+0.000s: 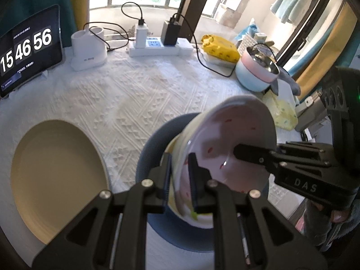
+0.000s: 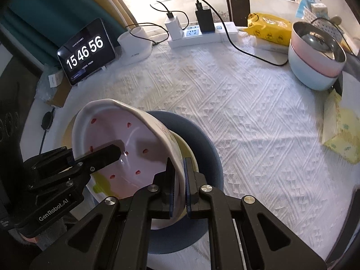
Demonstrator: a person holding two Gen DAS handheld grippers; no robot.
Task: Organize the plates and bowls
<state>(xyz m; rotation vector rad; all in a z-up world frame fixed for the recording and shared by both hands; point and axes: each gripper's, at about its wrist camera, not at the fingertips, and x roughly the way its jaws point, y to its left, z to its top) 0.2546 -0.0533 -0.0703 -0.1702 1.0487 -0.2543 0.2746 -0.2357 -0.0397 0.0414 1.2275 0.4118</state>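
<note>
table (image 2: 258, 135): white textured cloth on top, everything sits on it
beige plate (image 1: 56, 180): flat on the cloth, left of the blue plate, apart from it
blue plate (image 2: 202, 144): flat on the cloth, directly under the held bowl
white bowl (image 2: 126, 148): pink inside with red specks, yellow-green marks on the outer wall; tilted on edge, off the cloth, over the blue plate; can't tell if its low edge touches the plate
stacked bowls (image 2: 315, 63): far right of table, pink one nested in pale blue one, metal inside on top, well apart from the plates
left gripper (image 1: 180, 180): clamped on the bowl's rim, 1 finger inside, 1 outside on the wall
right gripper (image 2: 178, 180): clamped on the opposite rim, same way, 1 finger each side of the wall
tablet (image 1: 27, 51): propped at back left, clock reads 15 46 56
power strip (image 1: 159, 47): back centre, 2 chargers plugged in, cables trailing
yellow pack (image 2: 267, 29): back right, beside the stacked bowls
</note>
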